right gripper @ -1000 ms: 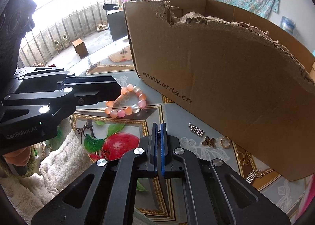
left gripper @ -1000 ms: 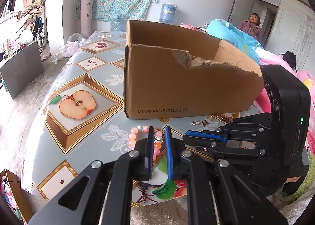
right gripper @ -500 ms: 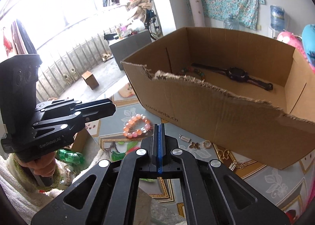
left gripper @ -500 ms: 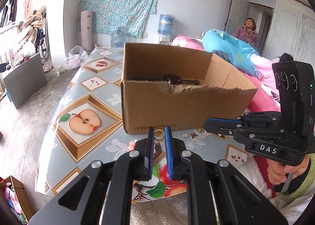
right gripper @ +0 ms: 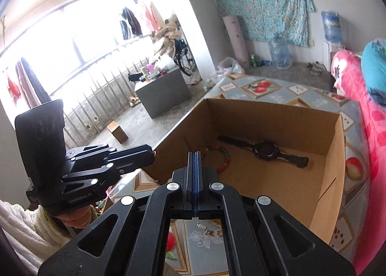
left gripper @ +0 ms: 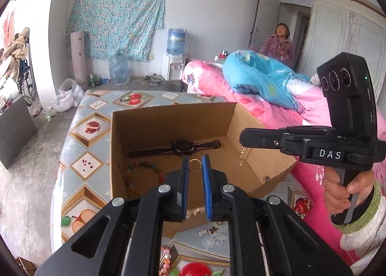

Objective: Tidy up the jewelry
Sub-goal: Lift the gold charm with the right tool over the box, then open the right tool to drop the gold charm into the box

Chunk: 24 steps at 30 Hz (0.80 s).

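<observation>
My left gripper (left gripper: 195, 167) is shut on a small gold ring (left gripper: 195, 159), held above the open cardboard box (left gripper: 173, 108). To its right, my right gripper (left gripper: 242, 136) is shut on a thin gold chain (left gripper: 241, 156) that dangles over the box's right side. In the right wrist view my right gripper (right gripper: 195, 155) has its pads pressed together and the chain is hidden; the left gripper (right gripper: 152, 155) hovers at the box's (right gripper: 272, 107) left wall. Inside the box lie a black watch (left gripper: 184, 147) (right gripper: 265, 149) and a green-and-red bead bracelet (left gripper: 144, 165) (right gripper: 224, 160).
The box stands on a table (left gripper: 79, 155) with a fruit-patterned cover. In front of the box lie small metal pieces (left gripper: 205, 231) and a pink bead bracelet (left gripper: 166, 259). A bed with pink bedding (left gripper: 265, 107) borders the table's right side; a person (left gripper: 279, 44) sits beyond it.
Both grippers have risen from table level in front of the box to above its rim and now look down into it. The ring stays between the left pads.
</observation>
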Motion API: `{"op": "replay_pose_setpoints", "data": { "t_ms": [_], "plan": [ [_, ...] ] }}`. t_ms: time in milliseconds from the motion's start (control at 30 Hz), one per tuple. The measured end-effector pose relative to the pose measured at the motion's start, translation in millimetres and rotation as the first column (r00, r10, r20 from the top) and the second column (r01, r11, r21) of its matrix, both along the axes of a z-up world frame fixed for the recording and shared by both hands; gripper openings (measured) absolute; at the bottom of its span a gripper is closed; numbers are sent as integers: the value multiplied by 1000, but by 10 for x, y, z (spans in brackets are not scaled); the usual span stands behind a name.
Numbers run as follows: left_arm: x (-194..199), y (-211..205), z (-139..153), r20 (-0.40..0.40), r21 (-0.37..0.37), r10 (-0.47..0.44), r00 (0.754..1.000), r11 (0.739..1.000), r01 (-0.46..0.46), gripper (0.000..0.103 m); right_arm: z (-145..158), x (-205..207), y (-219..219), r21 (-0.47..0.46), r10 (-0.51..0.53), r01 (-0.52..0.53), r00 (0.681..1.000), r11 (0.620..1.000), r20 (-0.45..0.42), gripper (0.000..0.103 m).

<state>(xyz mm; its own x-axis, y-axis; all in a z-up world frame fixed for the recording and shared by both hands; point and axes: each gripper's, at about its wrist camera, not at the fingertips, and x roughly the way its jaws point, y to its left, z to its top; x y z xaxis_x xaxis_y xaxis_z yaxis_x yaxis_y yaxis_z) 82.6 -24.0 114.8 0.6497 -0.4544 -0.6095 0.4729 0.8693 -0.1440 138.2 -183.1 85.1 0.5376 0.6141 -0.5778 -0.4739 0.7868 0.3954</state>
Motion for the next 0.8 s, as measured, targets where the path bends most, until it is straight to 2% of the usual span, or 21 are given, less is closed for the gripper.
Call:
{"op": "replay_pose_setpoints", "data": {
  "t_ms": [100, 167, 267, 400, 500, 533, 600, 800],
  "plan": [
    [418, -193, -137, -132, 34, -11, 991, 999, 15, 10, -241, 374, -39, -20, 1, -4, 989, 1000, -148, 0],
    [636, -319, -266, -191, 69, -5, 982, 997, 19, 10, -406, 571, -55, -39, -7, -2, 974, 999, -224, 0],
    [904, -483, -440, -265, 110, 2, 964, 994, 28, 10, -536, 725, -52, -78, -17, -5, 959, 997, -283, 0],
    [1164, -600, -637, -344, 161, 44, 938, 987, 12, 10, -614, 878, -57, -109, -28, -7, 948, 994, -318, 0],
    [1262, -614, -704, -379, 165, 67, 923, 986, -4, 10, -660, 942, -83, -98, -34, -1, 934, 995, -355, 3],
    [1278, -615, -720, -386, 167, 74, 919, 986, -9, 10, -652, 934, -93, -103, -41, 4, 935, 995, -352, 3],
    [1349, -618, -744, -403, 166, 82, 911, 986, -15, 11, -645, 939, -112, -108, -50, 13, 936, 994, -348, 11],
    [1358, -558, -743, -417, 145, 92, 904, 989, -34, 11, -594, 874, -129, -120, -69, 33, 948, 992, -311, 16]
  ]
}}
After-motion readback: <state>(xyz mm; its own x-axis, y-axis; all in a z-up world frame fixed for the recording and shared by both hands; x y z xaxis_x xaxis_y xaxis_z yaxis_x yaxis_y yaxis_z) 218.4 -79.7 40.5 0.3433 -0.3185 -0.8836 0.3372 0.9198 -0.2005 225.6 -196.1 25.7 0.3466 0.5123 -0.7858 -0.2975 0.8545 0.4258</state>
